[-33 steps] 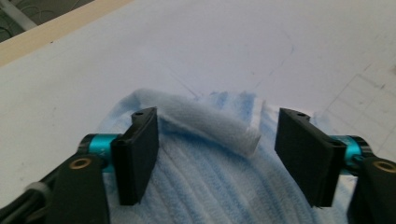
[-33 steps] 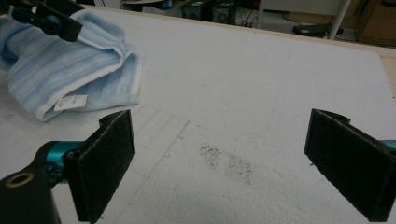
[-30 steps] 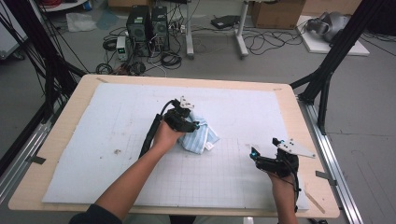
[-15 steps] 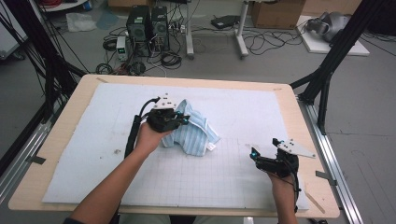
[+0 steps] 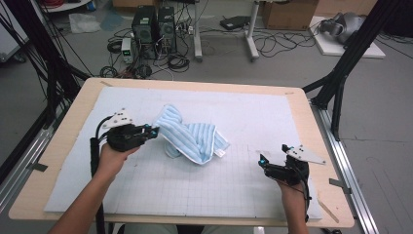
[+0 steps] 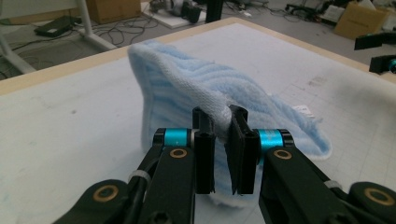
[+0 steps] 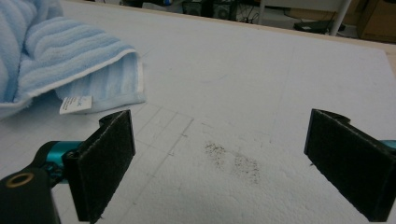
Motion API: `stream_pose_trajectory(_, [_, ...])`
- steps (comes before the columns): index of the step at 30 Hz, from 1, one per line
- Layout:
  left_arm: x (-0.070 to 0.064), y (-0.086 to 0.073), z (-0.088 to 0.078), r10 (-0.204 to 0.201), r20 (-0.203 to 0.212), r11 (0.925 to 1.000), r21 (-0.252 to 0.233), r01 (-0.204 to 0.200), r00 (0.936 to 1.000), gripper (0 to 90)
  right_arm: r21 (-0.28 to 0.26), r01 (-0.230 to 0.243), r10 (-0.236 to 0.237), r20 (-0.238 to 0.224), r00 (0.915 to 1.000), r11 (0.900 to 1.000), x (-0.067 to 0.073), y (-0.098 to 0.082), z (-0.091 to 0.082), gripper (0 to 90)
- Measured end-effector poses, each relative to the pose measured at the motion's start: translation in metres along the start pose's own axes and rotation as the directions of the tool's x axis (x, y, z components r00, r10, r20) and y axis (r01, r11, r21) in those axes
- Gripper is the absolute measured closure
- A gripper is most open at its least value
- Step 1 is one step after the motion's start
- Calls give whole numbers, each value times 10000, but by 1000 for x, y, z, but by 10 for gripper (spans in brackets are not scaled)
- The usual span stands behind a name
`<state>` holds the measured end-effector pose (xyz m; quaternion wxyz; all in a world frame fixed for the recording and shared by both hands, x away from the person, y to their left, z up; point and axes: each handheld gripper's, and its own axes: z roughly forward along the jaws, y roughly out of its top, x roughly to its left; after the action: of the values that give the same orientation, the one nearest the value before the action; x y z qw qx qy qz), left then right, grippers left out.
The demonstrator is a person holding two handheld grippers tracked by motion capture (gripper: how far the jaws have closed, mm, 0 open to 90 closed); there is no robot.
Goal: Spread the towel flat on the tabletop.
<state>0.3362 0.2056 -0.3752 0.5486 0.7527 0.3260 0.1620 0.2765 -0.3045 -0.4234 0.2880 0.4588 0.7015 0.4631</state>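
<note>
A light blue striped towel [image 5: 191, 137] lies crumpled in the middle of the white mat [image 5: 272, 112]. My left gripper [image 5: 155, 130] is at its left end, shut on a raised edge of the towel [image 6: 187, 84]; the jaws have just been closing and the white hem sits pinched between the pads [image 6: 220, 115]. My right gripper [image 5: 261, 160] rests near the front right of the mat, apart from the towel. In the right gripper view it [image 7: 219, 154] stands open with nothing between its pads, the towel [image 7: 60, 56] and its white label [image 7: 74, 105] lying ahead to the left.
The mat covers a wooden table [image 5: 73, 122] framed by black struts [image 5: 341, 73]. Computers and cables [image 5: 156, 24] stand on the floor behind. A dark smudge [image 7: 233, 161] marks the mat in front of the right gripper.
My left gripper has closed on the towel's edge and moved left, drawing the towel out of its bunch toward the left. The right gripper has stayed in place.
</note>
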Motion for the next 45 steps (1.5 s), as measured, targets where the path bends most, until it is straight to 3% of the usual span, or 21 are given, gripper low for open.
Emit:
stream_pose_trajectory(7, [20, -12, -35, -283, -675, 9990, -374, 258, 9973, 816, 122, 235, -234, -103, 9997, 9996, 7, 2, 4, 78])
stream_pose_trajectory(13, [37, -21, -57, -787, -1364, 9934, -937, 662, 9875, 816, 308, 466, -442, -746, 9962, 9984, 23, 8, 16, 79])
stream_pose_trajectory(19, [55, -22, -60, -1082, -1786, 9901, -1083, 898, 9780, 816, 708, 1181, -1064, -1507, 9828, 9905, 48, 16, 35, 78])
stream_pose_trajectory(27, [62, -26, -56, -1100, -1887, 9901, -1068, 910, 9759, 816, 1130, 1930, -1627, -2339, 9586, 9747, 78, 25, 65, 90])
stream_pose_trajectory(29, [62, -28, -57, -1143, -1859, 9892, -1122, 945, 9759, 816, 1151, 2040, -1689, -2590, 9510, 9722, 83, 27, 73, 191])
stream_pose_trajectory(31, [62, -29, -58, -1169, -1852, 9885, -1165, 963, 9757, 816, 1268, 2145, -1758, -2623, 9488, 9685, 86, 31, 83, 217])
stream_pose_trajectory(34, [62, -32, -61, -1263, -1860, 9865, -1264, 1038, 9744, 816, 2002, 1752, -1267, -2337, 9640, 9640, 86, 34, 105, 267])
stream_pose_trajectory(38, [64, -34, -64, -1323, -1884, 9858, -1275, 1094, 9731, 816, 2965, 1158, -613, -1867, 9805, 9480, 84, 33, 131, 341])
stream_pose_trajectory(39, [64, -35, -65, -1365, -1887, 9848, -1319, 1126, 9725, 816, 2997, 1128, -609, -1772, 9823, 9473, 84, 33, 134, 402])
stream_pose_trajectory(41, [65, -35, -65, -1351, -1885, 9850, -1322, 1112, 9727, 816, 3032, 1535, -1164, -1370, 9837, 9405, 85, 35, 135, 565])
stream_pose_trajectory(43, [65, -35, -66, -1340, -1873, 9853, -1299, 1107, 9731, 816, 2980, 1831, -1458, -1433, 9789, 9369, 83, 35, 133, 797])
stream_pose_trajectory(45, [64, -36, -66, -1388, -1885, 9849, -1288, 1156, 9722, 816, 3063, 1825, -1340, -1727, 9758, 9343, 79, 34, 130, 844])
